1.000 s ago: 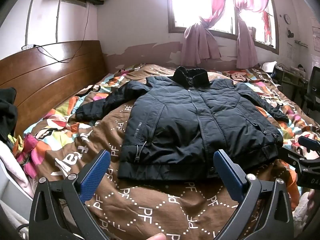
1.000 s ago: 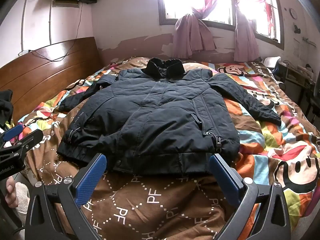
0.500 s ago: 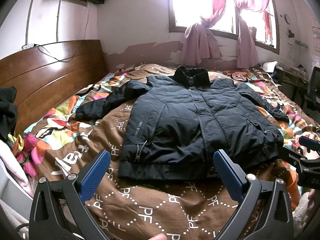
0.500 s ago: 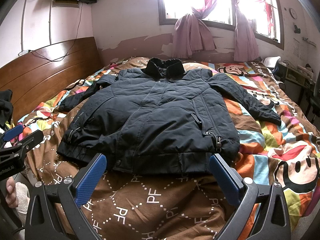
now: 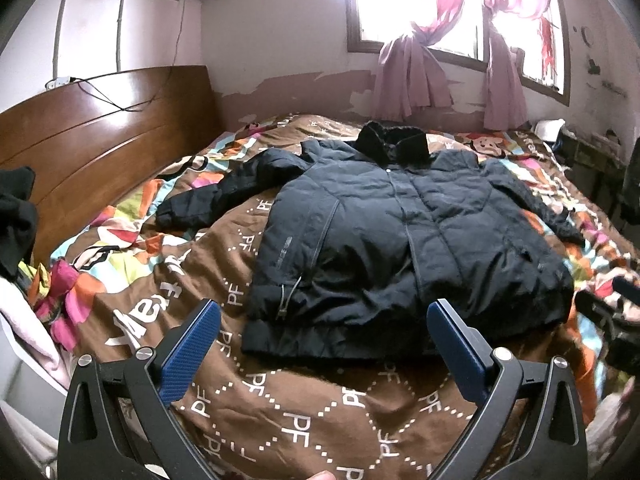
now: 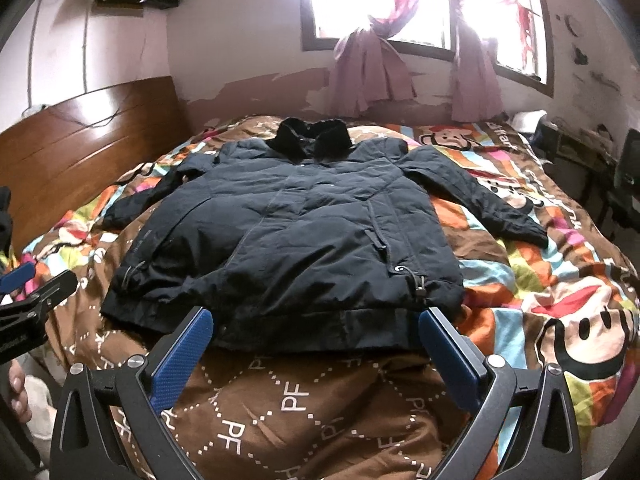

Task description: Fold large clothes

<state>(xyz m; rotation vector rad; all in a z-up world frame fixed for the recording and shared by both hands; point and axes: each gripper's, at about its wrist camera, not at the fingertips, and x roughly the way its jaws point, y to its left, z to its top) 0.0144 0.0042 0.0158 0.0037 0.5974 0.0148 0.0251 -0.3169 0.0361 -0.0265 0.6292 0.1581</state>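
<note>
A dark padded jacket (image 6: 288, 236) lies flat, front up, sleeves spread, across the middle of the bed (image 6: 296, 396), collar toward the window wall. Left gripper (image 5: 324, 344) and right gripper (image 6: 316, 344) hover above its near edge, fingers wide apart, holding nothing.

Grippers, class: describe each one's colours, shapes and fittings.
Left gripper: two black triangular cut-out frames, silver round bolts, textured blue pads on the fingers. Right gripper: the same black frames, silver bolts, blue pads. No cables or sleeves show.
</note>
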